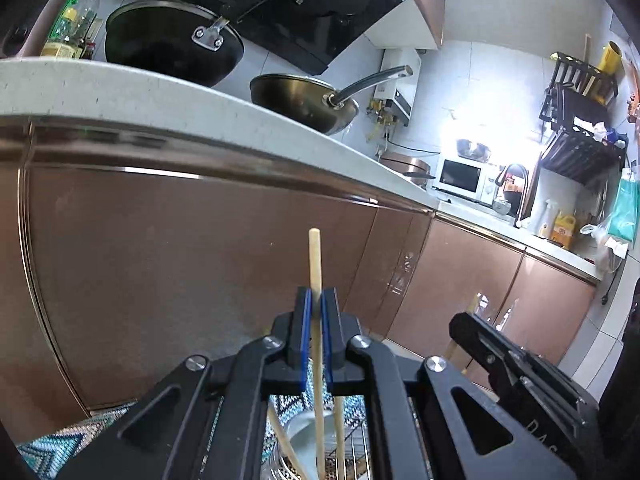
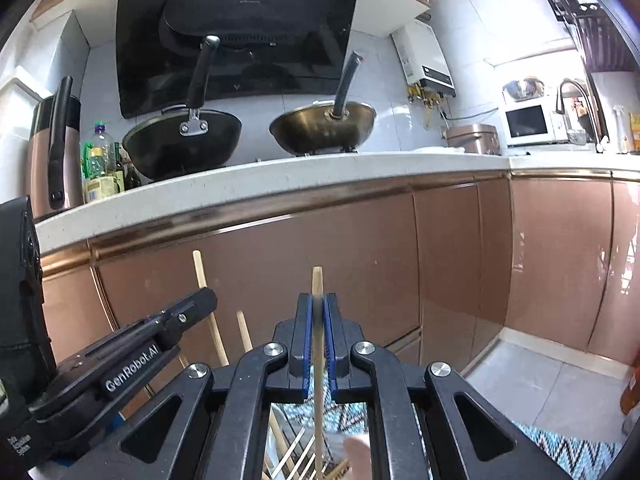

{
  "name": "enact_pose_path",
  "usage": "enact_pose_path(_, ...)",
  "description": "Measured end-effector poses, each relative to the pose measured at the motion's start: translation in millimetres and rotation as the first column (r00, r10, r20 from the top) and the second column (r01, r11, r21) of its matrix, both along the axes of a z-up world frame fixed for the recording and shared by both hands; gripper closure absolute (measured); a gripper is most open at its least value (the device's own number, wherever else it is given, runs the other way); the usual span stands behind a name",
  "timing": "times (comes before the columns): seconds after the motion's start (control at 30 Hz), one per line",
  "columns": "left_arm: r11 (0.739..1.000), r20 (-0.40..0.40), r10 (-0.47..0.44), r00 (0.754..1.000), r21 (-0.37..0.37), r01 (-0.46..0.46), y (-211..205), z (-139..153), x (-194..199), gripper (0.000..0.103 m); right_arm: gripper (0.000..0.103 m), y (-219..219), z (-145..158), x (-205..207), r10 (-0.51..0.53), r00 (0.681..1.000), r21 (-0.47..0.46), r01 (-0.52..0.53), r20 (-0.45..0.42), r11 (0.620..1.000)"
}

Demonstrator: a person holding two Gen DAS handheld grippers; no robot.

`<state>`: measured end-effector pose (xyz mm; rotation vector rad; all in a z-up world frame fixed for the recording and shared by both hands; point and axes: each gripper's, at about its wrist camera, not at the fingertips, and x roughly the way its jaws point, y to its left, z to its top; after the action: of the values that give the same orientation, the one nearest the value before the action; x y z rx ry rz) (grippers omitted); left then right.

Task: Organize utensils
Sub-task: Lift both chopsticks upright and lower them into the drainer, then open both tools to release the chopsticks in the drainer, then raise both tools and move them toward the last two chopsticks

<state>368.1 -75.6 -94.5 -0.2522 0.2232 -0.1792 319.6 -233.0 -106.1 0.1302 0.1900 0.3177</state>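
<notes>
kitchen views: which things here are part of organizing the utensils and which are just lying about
Part of the job:
- chopstick clamped in the left hand-held gripper
- chopstick clamped in the right hand-held gripper
- loose chopsticks below

Just lying about:
- black wok
- brass wok
- microwave
- oil bottle
- rice cooker

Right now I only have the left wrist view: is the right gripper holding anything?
Observer: Yes. The right gripper is shut on a wooden chopstick, which stands upright between its pads.
Operator: Anything underneath it?
Observer: A person's fingertip shows through the gripper's frame, just right of the chopstick's lower part.
</notes>
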Motion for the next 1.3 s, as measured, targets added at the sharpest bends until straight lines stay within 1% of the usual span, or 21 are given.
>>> enact_pose_path(0.07, 1.000, -0.008, -0.008, 1.000, -0.002, 0.008, 1.9, -0.9, -5.8, 0.095, 0.090, -0.9, -2.9, -3.0, -0.009, 1.000, -0.006, 0.009, -0.010, 1.000)
enact_pose_path(0.1, 1.000, -0.007, -0.010, 1.000, -0.003, 0.010, 3.7, 0.2, -8.8, 0.092, 0.086, -1.3, -2.3, -4.3, -0.016, 1.000, -0.011, 0.016, -0.014, 1.000)
enact_pose_path(0.13, 1.000, -0.007, -0.015, 1.000, -0.007, 0.015, 5.4, 1.7, -12.4, 0.089, 0.084, -2.8, -1.9, -6.5, -0.019, 1.000, -0.011, 0.019, -0.017, 1.000)
enact_pose_path(0.17, 1.000, -0.009, -0.017, 1.000, -0.012, 0.017, 7.5, 4.0, -16.0, 0.084, 0.084, -3.8, -0.8, -9.4, -0.022, 1.000, -0.011, 0.022, -0.019, 1.000)
enact_pose_path(0.2, 1.000, -0.010, -0.016, 1.000, -0.014, 0.015, 9.7, 6.7, -19.8, 0.081, 0.081, -4.6, 1.4, -13.0, -0.026, 0.999, -0.015, 0.026, -0.019, 1.000)
enact_pose_path(0.23, 1.000, -0.009, -0.013, 1.000, -0.014, 0.013, 11.9, 10.0, -25.0, 0.080, 0.078, -4.9, 4.5, -17.2, -0.031, 0.999, -0.021, 0.031, -0.019, 0.999)
enact_pose_path(0.33, 1.000, -0.001, -0.007, 1.000, -0.014, 0.007, 18.6, 20.8, -43.7, 0.074, 0.074, -6.0, 14.3, -31.4, -0.043, 0.999, -0.032, 0.042, -0.016, 0.999)
enact_pose_path(0.4, 1.000, -0.003, 0.001, 1.000, -0.016, -0.001, 23.8, 28.1, -61.2, 0.067, 0.072, -7.6, 20.4, -40.9, -0.052, 0.998, -0.036, 0.051, -0.022, 0.998)
enact_pose_path(0.47, 1.000, -0.010, 0.006, 1.000, -0.024, -0.007, 29.2, 31.9, -76.7, 0.065, 0.071, -9.0, 24.9, -51.7, -0.056, 0.998, -0.035, 0.055, -0.034, 0.998)
enact_pose_path(0.63, 0.999, -0.059, 0.013, 0.998, -0.050, -0.016, 46.2, 32.5, -117.5, 0.063, 0.071, -5.3, 30.9, -82.9, -0.057, 0.995, -0.079, 0.051, -0.081, 0.996)
enact_pose_path(0.7, 0.998, -0.083, 0.023, 0.996, -0.049, -0.027, 51.9, 32.9, -128.3, 0.063, 0.071, -2.5, 33.1, -96.6, -0.060, 0.995, -0.096, 0.051, -0.085, 0.994)
enact_pose_path(0.87, 0.998, -0.112, 0.036, 0.993, -0.047, -0.042, 66.5, 31.6, -156.9, 0.063, 0.070, 2.0, 42.5, -126.2, -0.062, 0.994, -0.109, 0.053, -0.088, 0.993)
enact_pose_path(0.93, 0.998, -0.122, 0.046, 0.992, -0.043, -0.051, 72.4, 30.9, -169.2, 0.063, 0.065, 3.7, 46.0, -136.3, -0.066, 0.994, -0.113, 0.056, -0.082, 0.992)
enact_pose_path(1.1, 0.997, -0.143, 0.059, 0.988, -0.039, -0.065, 83.2, 26.2, -192.7, 0.057, 0.062, 4.8, 50.8, -160.0, -0.077, 0.994, -0.119, 0.067, -0.082, 0.991)
enact_pose_path(1.3, 0.996, -0.160, 0.067, 0.985, -0.052, -0.076, 95.2, 23.5, -215.4, 0.055, 0.057, -1.5, 53.1, -184.4, -0.107, 0.990, -0.118, 0.097, -0.088, 0.988)
